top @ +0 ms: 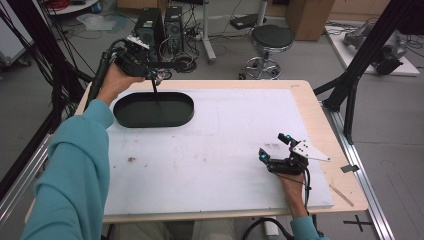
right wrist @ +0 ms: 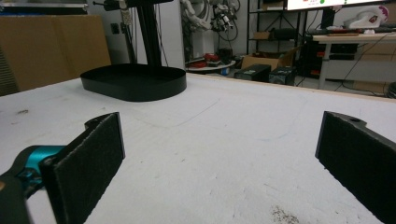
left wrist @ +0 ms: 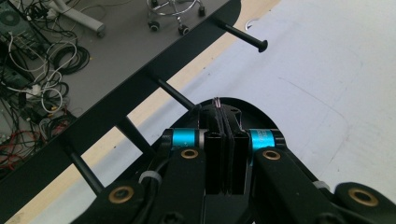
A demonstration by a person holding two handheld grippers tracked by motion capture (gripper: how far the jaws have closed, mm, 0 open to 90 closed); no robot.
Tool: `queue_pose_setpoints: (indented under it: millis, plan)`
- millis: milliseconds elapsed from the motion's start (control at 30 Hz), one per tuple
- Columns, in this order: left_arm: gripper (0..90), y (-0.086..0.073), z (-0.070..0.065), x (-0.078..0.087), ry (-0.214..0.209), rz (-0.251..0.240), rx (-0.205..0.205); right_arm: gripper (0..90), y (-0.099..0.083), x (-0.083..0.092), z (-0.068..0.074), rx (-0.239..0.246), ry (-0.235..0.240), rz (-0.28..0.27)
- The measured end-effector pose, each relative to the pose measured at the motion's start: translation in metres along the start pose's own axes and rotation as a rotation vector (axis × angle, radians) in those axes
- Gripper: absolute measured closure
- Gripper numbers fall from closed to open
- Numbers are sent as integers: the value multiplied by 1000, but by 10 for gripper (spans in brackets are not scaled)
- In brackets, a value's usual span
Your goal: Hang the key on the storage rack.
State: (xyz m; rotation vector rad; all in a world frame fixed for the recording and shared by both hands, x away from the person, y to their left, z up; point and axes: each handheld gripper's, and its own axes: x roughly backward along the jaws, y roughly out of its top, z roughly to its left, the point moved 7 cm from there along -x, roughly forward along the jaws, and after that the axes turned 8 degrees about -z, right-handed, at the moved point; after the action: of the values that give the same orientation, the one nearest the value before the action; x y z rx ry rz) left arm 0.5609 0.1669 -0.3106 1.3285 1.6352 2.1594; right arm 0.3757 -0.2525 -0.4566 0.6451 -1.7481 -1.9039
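Black oval tray [top: 172, 114] on the far left of the white mat [top: 225, 150], upright on its base, low wall all round. Thin black rod [top: 154, 86] hanging point-down over the tray's far middle, pinched at its top end. Left tongs [top: 156, 75] lifted above the tray's far edge, jaws pressed together on the rod, only a hairline gap in the left gripper view [left wrist: 224, 149]. In that same view, a black rack [left wrist: 116, 100] with several black pegs slanting across, held up off the tabletop. Left hand [top: 117, 80] and teal sleeve [top: 75, 170] running up the left side. Right tongs [top: 280, 152] low over the mat at the near right, jaws spread wide, nothing between them; bare mat between the pads [right wrist: 88, 158] in the right gripper view. Well apart from the tray. Wooden tabletop [top: 325, 130] edging the mat. Round stool [top: 270, 42] and computer towers [top: 160, 25] on the floor beyond.
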Motion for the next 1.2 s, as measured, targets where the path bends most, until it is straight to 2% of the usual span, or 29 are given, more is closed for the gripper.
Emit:
queue_pose_setpoints:
  millis: [133,467,1200]
  plan:
    - [882,-1,0,-2,1,11,-10,4,0,0,0,1,-1,0]
    - [882,-1,3,-3,14,8,14,4,0,0,0,2,0,-1]
    - [882,-3,10,-4,25,6,30,4,-1,0,1,5,0,6]
